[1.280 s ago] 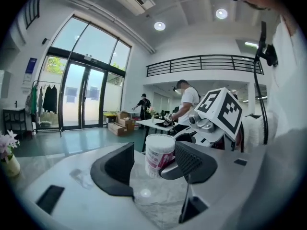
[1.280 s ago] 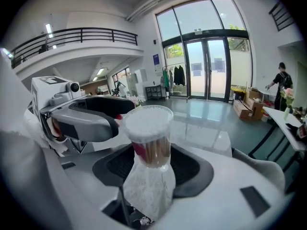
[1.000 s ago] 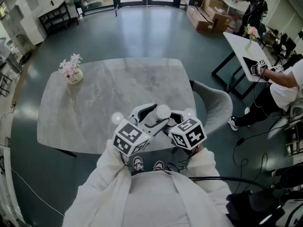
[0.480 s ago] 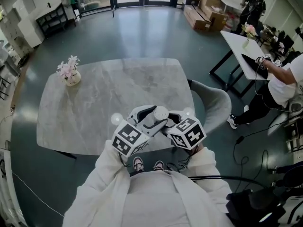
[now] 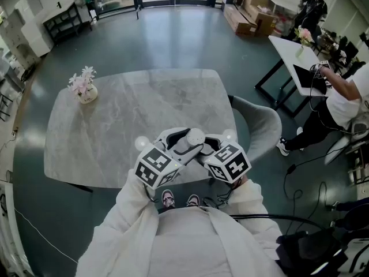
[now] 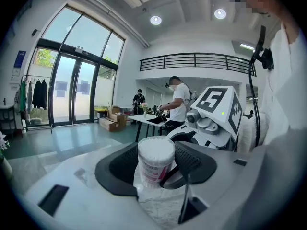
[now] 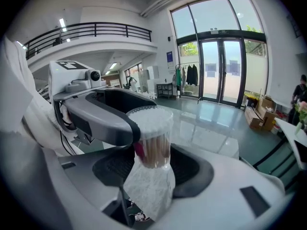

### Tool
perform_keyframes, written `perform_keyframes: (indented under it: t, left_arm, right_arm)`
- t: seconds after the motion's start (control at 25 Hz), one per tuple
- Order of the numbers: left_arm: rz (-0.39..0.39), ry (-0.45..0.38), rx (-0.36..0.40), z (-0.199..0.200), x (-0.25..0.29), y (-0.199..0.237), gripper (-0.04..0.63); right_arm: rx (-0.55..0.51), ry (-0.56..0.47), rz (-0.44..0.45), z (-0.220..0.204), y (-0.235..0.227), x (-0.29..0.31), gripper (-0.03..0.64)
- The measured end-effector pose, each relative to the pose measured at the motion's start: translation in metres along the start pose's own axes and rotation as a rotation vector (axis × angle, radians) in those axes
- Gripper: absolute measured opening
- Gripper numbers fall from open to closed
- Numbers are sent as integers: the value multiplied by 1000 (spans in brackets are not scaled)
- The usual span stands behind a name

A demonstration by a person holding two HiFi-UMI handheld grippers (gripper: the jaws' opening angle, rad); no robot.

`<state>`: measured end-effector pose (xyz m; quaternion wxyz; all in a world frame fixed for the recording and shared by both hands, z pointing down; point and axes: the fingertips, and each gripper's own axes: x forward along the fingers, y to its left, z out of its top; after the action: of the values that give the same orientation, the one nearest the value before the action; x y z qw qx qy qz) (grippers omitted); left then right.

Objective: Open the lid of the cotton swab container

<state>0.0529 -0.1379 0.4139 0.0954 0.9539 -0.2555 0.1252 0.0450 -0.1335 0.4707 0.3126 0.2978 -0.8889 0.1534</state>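
Clear plastic cotton swab container (image 5: pixel 196 136), packed with white-tipped swabs, is held upright in the air between two hand-held grippers, over the near edge of a grey marble table (image 5: pixel 115 126).

In the left gripper view, the left gripper (image 6: pixel 156 164) is clamped on the container, with a black ribbed pad pressed to each side. The swab tips show as a white disc at the top, and a pink label wraps the body. The right gripper's marker cube (image 6: pixel 218 104) sits just behind it to the right.

In the right gripper view, the right gripper (image 7: pixel 152 169) is also clenched on the container, holding its lower part between its pads. One grey jaw of the left gripper crosses the upper left of the container and touches it just under the lid (image 7: pixel 149 115). The clear lid appears to be in place.

From the head view, both grippers are close in front of the person's chest, their jaws meeting at the container. White sleeves (image 5: pixel 130 212) reach up to them.

A vase of pink flowers (image 5: pixel 85 86) stands at the table's far left, well apart from the grippers. A grey chair (image 5: pixel 259 126) is beside the table's right edge. Further right, another person (image 5: pixel 340 97) leans on a white table (image 5: pixel 294 56). Cardboard boxes (image 5: pixel 248 13) lie on the floor beyond.
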Motion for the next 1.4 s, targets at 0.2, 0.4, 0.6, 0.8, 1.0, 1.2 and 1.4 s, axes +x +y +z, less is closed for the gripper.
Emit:
perform_keyframes:
  t: [0.2,0.4,0.6,0.8,1.0,1.2,1.4]
  left_arm:
    - [-71,25,-119,4,-3,-3,236]
    - [-46,22,-87,6,-3,2,238]
    - [-61,-5,-35,9,-5,-4,238]
    - [-62,-9,28,8,-16,-1,238]
    - [-99,27,199,8,-21,-6,238]
    - [-134,51,285,13,-22,-6,238]
    - [-154,23,237,14,-24,-4,230]
  right_arm:
    - [-68,1,-18,-3,0,-1,282]
    - [-38,-14,-19,1,0,1,282]
    - [6,0,-13,-3,-3,-1,282]
    - [47,25,16,-7,-5,-6,283]
    - [39,48,49,-2,-1,-9,284]
    - [18,64,86,4,11,-7,283]
    - [8,76,103,4,13,-3,283]
